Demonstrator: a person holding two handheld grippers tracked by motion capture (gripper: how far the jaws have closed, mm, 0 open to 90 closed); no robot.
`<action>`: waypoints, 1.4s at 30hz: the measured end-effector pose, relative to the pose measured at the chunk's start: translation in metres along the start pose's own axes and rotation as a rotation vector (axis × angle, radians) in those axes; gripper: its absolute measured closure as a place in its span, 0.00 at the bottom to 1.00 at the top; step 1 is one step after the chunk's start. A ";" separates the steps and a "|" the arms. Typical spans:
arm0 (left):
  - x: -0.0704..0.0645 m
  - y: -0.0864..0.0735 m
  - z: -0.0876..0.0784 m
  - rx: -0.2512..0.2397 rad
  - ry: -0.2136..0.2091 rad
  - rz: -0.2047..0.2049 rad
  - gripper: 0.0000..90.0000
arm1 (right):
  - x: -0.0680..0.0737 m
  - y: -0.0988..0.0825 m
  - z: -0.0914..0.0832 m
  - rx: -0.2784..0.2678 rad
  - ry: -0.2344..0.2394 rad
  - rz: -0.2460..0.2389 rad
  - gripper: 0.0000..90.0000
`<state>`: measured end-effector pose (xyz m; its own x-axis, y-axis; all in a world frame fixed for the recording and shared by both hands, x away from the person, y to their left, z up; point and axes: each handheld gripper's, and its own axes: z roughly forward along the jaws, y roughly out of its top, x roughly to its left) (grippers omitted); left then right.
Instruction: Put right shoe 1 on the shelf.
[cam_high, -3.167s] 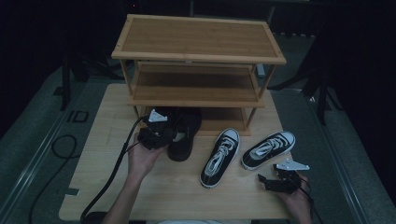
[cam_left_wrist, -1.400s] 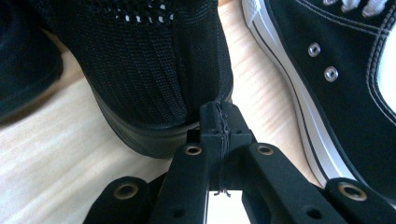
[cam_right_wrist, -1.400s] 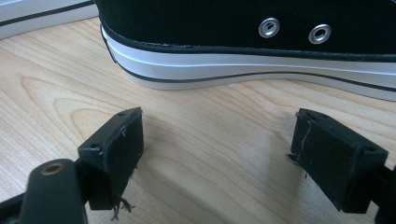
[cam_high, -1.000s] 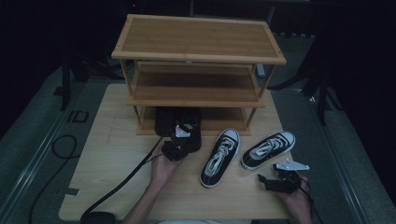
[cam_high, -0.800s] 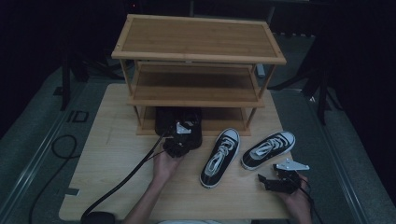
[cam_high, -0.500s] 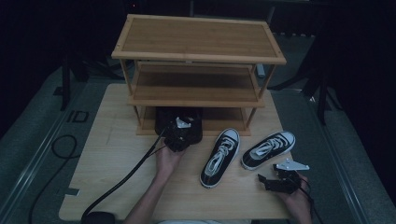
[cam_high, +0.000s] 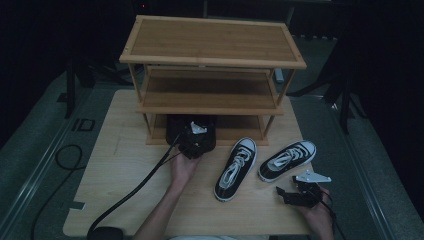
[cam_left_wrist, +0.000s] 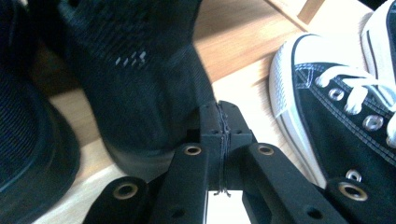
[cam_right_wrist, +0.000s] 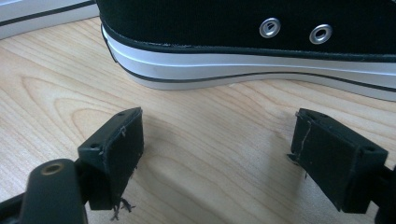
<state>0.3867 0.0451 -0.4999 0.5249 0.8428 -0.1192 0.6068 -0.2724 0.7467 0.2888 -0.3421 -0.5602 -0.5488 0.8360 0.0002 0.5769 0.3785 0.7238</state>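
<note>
Black shoes (cam_high: 177, 129) sit at the rack's (cam_high: 210, 95) bottom shelf, eleven o'clock from the sneakers (cam_high: 235, 167). Left gripper (cam_left_wrist: 219, 122), jaws pressed together on nothing, nudges one inward; right gripper (cam_right_wrist: 217, 154) waits spread beside a sneaker.

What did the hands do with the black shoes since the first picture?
The left gripper pushed the black shoes forward, off the open table and into the rack's bottom shelf; its jaws are now shut beside one shoe. The two sneakers and the open right gripper stayed put.
</note>
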 end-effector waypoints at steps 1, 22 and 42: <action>-0.002 0.002 0.002 0.004 0.002 0.008 1.00 | 0.000 0.000 0.000 0.000 0.000 0.001 0.19; -0.023 -0.005 0.048 0.125 0.061 0.128 1.00 | 0.000 0.000 0.000 -0.001 0.002 -0.002 0.19; -0.010 0.005 0.057 0.120 0.102 0.082 1.00 | 0.000 0.000 0.000 -0.002 0.003 -0.003 0.19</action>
<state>0.4182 0.0089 -0.5320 0.5160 0.8565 0.0108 0.6343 -0.3905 0.6672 0.2887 -0.3419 -0.5603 -0.5525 0.8335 0.0004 0.5742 0.3802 0.7251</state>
